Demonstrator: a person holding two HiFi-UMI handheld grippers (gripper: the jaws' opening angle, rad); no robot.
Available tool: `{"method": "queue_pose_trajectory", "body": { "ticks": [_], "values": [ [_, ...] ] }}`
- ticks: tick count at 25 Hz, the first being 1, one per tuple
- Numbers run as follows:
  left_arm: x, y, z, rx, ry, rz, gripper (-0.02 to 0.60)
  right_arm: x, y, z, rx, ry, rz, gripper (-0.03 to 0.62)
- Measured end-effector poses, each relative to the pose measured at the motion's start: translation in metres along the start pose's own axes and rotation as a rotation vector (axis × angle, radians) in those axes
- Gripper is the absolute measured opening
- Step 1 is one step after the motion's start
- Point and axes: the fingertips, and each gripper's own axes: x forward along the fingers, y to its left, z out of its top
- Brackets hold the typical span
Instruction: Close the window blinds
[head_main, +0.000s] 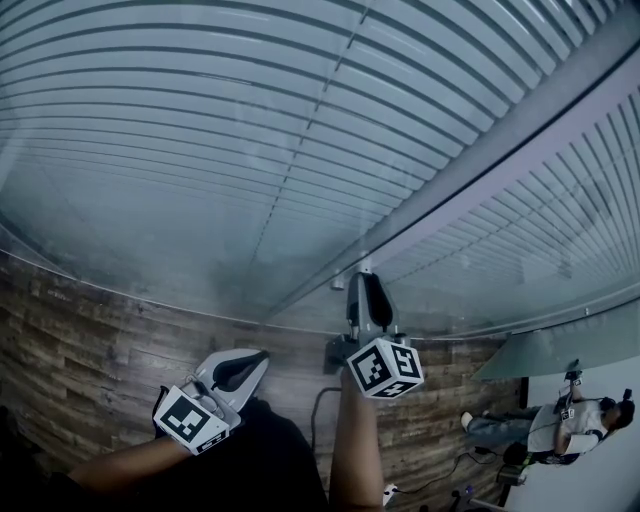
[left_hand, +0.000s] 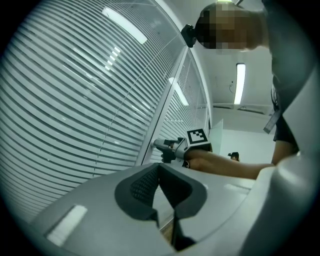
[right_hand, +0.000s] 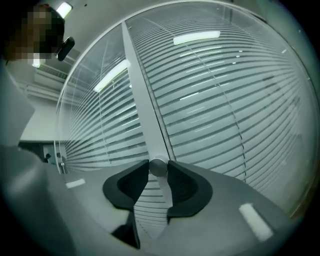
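Left gripper (head_main: 243, 367) is hanging low, jaws pressed together on nothing. Right gripper (head_main: 366, 290) is pinching the round knob (right_hand: 158, 166) on the post (right_hand: 136, 85) between the blinds (head_main: 180, 150), whose slats are showing dark gaps. Turning seems in hand; next is probably twisting the knob without slipping. Glass is lying close ahead, with open room behind.
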Motion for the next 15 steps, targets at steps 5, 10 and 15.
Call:
{"method": "queue_pose_trajectory", "body": {
  "ticks": [5,10,15],
  "values": [
    [0.0038,0.0007,0.0001,-0.001,0.009,-0.007,-0.002,0.0009,0.0038,0.0006,-0.305,0.090,-0.050,0.117],
    [0.0034,0.0011,-0.0023,-0.005,0.013,-0.008,-0.002,-0.0011,0.0047,-0.0016,-0.499,0.140,-0.075,0.105],
    [0.0033,0.0033,-0.0039,-0.011,0.014,-0.006,-0.002,-0.0004,0.0058,-0.0041,-0.690,0.195,-0.090,0.084]
  ]
}}
